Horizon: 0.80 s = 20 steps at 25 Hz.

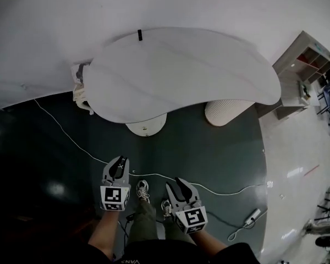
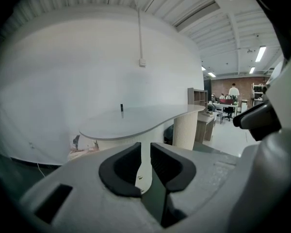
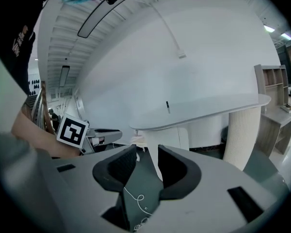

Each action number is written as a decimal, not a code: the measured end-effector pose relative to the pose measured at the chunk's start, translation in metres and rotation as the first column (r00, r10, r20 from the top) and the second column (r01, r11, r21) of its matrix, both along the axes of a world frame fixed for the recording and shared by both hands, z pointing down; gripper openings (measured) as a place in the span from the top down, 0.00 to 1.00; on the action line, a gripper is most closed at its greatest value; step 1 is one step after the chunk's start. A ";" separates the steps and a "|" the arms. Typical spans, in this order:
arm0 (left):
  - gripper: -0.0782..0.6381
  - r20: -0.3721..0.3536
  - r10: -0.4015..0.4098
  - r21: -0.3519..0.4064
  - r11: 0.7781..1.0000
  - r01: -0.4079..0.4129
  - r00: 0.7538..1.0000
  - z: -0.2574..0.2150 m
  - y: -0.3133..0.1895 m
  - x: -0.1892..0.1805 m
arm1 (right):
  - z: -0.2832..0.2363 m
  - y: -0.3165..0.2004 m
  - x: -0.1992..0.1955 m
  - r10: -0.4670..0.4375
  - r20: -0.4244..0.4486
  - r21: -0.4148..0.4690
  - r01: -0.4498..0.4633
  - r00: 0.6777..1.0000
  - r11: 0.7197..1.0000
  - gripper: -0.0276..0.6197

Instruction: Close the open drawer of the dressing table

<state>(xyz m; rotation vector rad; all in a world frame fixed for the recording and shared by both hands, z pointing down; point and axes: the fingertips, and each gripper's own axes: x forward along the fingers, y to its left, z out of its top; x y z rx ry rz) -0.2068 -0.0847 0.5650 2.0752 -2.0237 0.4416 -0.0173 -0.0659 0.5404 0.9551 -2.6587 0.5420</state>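
The dressing table (image 1: pixel 181 70) has a curved white top and stands against the white wall, well ahead of both grippers. A small black object (image 1: pixel 139 35) stands upright near its far edge. Something cream-coloured (image 1: pixel 80 88) sticks out under the table's left end; I cannot tell whether it is the drawer. My left gripper (image 1: pixel 117 166) is held over the dark floor, its pads a narrow gap apart with nothing between them (image 2: pixel 145 152). My right gripper (image 1: pixel 179 188) is beside it, open and empty (image 3: pixel 147 161). Both point towards the table (image 2: pixel 136 118).
A round white pedestal (image 1: pixel 146 126) and a ribbed white column (image 1: pixel 225 111) carry the table. A white cable (image 1: pixel 71 139) runs across the dark floor to a power strip (image 1: pixel 252 216). A pale shelf unit (image 1: pixel 305 65) stands at the right. My shoes (image 1: pixel 143 190) show between the grippers.
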 end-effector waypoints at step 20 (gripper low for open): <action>0.86 0.020 -0.071 0.043 0.997 0.070 0.997 -0.086 0.106 0.039 | -0.056 0.037 0.017 -0.095 -0.004 0.081 0.095 0.995 0.992 0.88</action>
